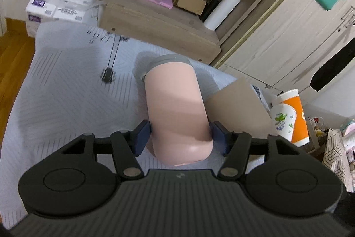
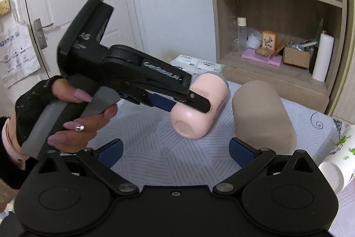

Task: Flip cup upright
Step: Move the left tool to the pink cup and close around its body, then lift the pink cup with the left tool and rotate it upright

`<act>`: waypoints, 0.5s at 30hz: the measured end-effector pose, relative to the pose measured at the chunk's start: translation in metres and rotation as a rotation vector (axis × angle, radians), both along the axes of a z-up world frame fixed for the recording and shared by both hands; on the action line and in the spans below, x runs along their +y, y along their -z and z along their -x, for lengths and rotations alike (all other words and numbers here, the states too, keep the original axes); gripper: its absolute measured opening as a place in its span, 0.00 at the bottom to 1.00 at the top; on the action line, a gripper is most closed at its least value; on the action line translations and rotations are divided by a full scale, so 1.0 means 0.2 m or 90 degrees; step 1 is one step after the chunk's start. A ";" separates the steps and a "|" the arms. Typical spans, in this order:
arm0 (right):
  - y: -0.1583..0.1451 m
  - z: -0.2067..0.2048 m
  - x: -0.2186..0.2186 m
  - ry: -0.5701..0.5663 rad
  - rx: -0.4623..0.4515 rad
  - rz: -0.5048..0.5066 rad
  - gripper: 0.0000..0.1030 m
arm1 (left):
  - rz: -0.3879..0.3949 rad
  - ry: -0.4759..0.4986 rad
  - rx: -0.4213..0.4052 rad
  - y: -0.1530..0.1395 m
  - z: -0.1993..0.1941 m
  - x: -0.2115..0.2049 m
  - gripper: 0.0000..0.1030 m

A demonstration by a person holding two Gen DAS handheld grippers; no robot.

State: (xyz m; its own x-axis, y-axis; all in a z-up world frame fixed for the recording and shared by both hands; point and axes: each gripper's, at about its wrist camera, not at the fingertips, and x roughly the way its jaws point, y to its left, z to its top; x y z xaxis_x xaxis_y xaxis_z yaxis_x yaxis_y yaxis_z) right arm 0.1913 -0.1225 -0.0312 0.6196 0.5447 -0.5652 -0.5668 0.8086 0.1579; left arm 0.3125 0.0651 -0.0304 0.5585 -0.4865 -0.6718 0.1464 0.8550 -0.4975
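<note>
Gripping the pink cup [image 1: 177,112] near its closed base, the left gripper [image 1: 180,137] has its blue pads [image 1: 142,137] pressed against both sides of the body, and the cup is lifted off the quilt [image 1: 66,86], as the right wrist view shows it hanging in the air with its base [image 2: 184,126] tipped down and toward that camera. The grey-rimmed mouth [image 1: 169,59] points away from the left gripper and slightly upward, so the cup sits somewhere between lying and standing: the turn looks to be under way, not finished. The right gripper [image 2: 176,151] is spread wide and holds nothing, low over the quilt in front of the cup. Just beside the cup stands a tan cup [image 2: 264,114], mouth down on the quilt, and a printed paper cup [image 2: 339,157] lies at the right edge. The next move, by the look of it, calls for more wrist rotation so the base faces straight down, then a gentle lowering onto a bare patch of quilt, well clear of the tan cup, before the pads let go. The soft quilt could let the cup wobble, so a level base at release matters.
</note>
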 end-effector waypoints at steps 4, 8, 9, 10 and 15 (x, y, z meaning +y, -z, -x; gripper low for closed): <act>0.02 0.01 -0.01 -0.017 0.029 -0.016 1.00 | -0.010 0.002 0.028 -0.01 0.11 0.00 0.57; 0.06 0.06 -0.02 -0.041 0.086 -0.031 1.00 | -0.014 0.025 0.081 -0.04 0.24 -0.05 0.57; 0.07 0.07 -0.03 -0.048 0.100 -0.035 1.00 | -0.019 0.032 0.089 -0.05 0.27 -0.07 0.57; 0.08 0.09 -0.03 -0.052 0.112 -0.039 1.00 | -0.026 0.040 0.092 -0.05 0.31 -0.10 0.57; 0.10 0.17 -0.09 -0.068 0.164 -0.062 1.00 | -0.015 0.067 0.124 -0.04 0.44 -0.17 0.57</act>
State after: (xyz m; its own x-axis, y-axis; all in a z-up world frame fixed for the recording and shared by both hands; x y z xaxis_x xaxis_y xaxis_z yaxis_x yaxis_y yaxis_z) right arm 0.1578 -0.1397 -0.0503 0.3984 0.6587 -0.6383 -0.5791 0.7203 0.3819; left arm 0.2240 0.0315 -0.0221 0.3637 -0.5182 -0.7741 0.1388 0.8519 -0.5050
